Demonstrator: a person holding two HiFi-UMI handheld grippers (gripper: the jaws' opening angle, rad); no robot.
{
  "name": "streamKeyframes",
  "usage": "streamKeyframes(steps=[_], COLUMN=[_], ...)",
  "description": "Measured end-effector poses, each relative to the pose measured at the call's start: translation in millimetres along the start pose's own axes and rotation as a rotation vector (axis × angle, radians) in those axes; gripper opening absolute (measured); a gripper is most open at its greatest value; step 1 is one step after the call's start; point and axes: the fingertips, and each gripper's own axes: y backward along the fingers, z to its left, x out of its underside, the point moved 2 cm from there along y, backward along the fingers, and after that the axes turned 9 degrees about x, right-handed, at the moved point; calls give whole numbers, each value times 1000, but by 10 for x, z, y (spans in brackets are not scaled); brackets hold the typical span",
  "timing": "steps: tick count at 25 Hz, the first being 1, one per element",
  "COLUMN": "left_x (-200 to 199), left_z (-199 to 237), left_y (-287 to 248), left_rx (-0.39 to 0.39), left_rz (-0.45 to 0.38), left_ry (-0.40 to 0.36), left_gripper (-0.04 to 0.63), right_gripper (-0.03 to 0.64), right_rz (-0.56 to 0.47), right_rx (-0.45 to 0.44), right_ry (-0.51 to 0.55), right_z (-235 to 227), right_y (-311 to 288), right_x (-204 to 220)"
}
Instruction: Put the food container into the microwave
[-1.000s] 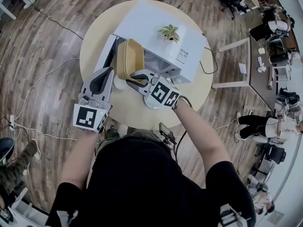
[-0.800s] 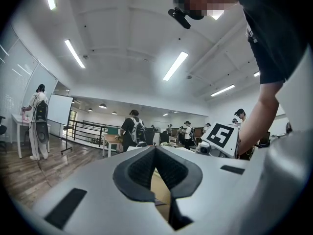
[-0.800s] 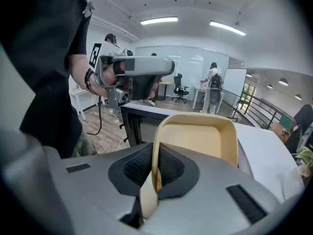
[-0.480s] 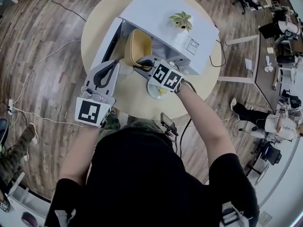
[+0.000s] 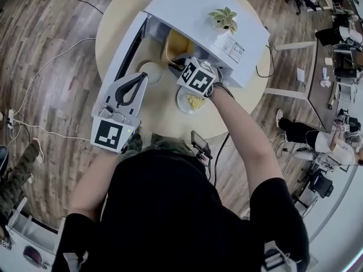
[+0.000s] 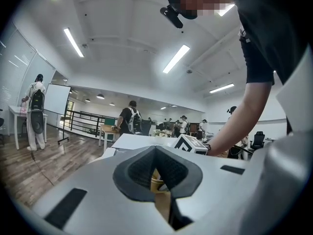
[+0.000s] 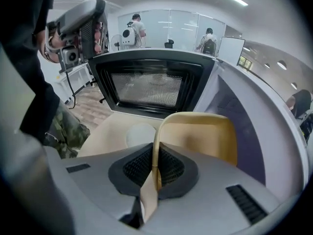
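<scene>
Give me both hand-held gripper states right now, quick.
Left hand-held gripper: closed, holding nothing.
Right hand-held gripper: closed on the rim of the yellow food container.

— Food container [image 7: 201,133]?
— Yellow, shallow, with rounded corners. Tipped up on edge, rim clamped in the right gripper [image 7: 154,166]. Hollow side turned away toward the oven.
— Where exactly?
— Right at the mouth of the microwave [image 5: 195,10], partly tucked under its top in the head view.
— And the microwave itself?
— White and boxy, standing on the round desk [image 5: 113,35]. Door [image 7: 149,87] swung wide open, dark-framed with a mesh window. Pale grey walls inside.
</scene>
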Motion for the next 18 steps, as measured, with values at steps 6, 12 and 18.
streamKeyframes(steps=[6, 12, 18], left_x=[69, 119, 157], left_z=[-53, -118, -131], left_y=[-63, -108, -114], left_rx=[13, 24, 24], left_rz=[16, 22, 34], left_ry=[21, 46, 65], left_gripper=[18, 18, 18], right_gripper=[26, 26, 26], right_rz=[71, 156, 220], right_rx=[99, 205, 302], right_ry=[28, 62, 45], right_z=[-178, -338, -545], right_y=[-194, -368, -487], right_x=[93, 236, 354])
